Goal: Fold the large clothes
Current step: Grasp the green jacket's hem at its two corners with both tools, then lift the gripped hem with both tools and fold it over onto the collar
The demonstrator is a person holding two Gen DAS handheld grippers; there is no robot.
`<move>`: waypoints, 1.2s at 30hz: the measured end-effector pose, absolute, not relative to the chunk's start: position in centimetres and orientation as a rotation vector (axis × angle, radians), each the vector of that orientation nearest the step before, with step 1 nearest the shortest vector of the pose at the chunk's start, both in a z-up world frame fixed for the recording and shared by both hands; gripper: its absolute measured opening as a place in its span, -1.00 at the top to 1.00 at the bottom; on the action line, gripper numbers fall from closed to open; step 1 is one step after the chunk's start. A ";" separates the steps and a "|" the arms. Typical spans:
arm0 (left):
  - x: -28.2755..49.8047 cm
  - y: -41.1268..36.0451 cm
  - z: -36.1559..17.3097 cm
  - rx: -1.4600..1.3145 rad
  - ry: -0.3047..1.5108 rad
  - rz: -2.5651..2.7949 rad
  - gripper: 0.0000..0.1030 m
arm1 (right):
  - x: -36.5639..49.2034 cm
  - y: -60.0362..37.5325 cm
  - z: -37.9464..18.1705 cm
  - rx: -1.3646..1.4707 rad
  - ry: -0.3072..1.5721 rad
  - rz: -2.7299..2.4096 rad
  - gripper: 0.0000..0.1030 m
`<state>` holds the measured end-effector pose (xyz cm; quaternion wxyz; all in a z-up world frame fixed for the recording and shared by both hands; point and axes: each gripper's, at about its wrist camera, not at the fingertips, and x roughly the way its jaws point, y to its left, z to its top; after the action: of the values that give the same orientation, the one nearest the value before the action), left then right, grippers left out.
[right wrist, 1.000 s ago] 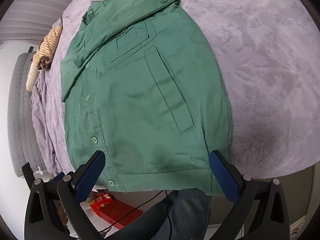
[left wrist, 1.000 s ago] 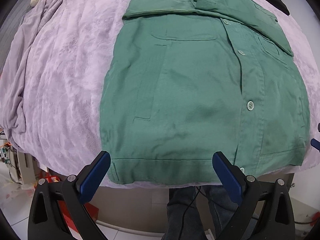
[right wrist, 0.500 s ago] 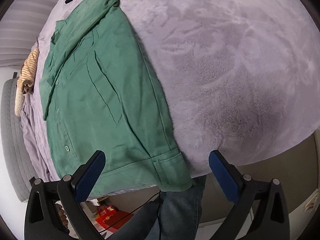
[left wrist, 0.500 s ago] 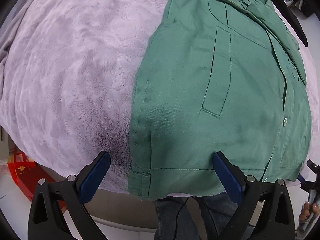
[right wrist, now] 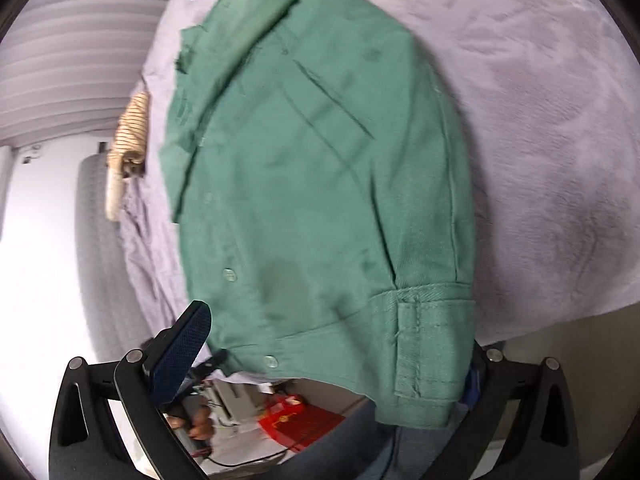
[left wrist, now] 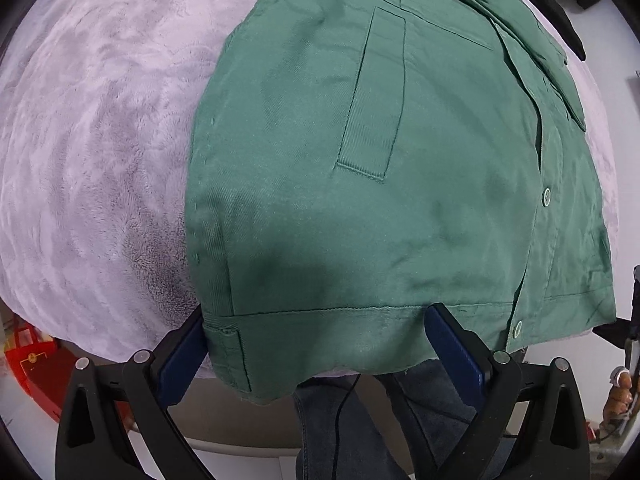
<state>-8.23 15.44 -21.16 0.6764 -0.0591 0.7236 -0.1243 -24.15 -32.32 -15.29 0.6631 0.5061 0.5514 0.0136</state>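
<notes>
Lilac plush fabric covers the surface (left wrist: 88, 128) almost entirely, its nap brushed into swirls and darker patches near the front edge. On it lies the green jacket (left wrist: 400, 184), buttoned and spread flat, its hem hanging a little over the front edge of the surface and its collar end toward the far edge. A slanted welt pocket and pale buttons (left wrist: 546, 196) show on its front.

Both tools sit at that front edge, at the hem. The left hand-held gripper (left wrist: 320, 344) has its blue pads spread wide, one at the hem's left corner with the side tab, the other further along the hem (neither pad is seen pressing cloth). The right hand-held gripper (right wrist: 332, 356) is also spread: one blue pad shows clear of the cloth near the button placket, while the other is mostly hidden behind the hem's right corner and its stitched tab (right wrist: 428, 348).

Below the edge, blue jeans (left wrist: 352, 420) of the person stand close against the surface, with a thin black cable in front of them. A red box (right wrist: 300, 420) sits on the pale floor beneath. At the far left corner of the surface a striped tan cloth (right wrist: 130, 128) is bunched up, and behind it hang grey pleated curtains (right wrist: 72, 60). A dark item (left wrist: 560, 28) lies past the jacket's collar.
</notes>
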 end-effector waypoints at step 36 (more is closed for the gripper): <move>8.0 16.2 -6.5 -0.548 1.279 -0.402 0.61 | -8.3 -37.0 -8.4 1.333 0.994 0.392 0.76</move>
<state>7.96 16.16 -6.54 0.7490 -0.2506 0.5853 -0.1837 -8.27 -37.02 -8.37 0.6568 0.5885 0.4386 0.1729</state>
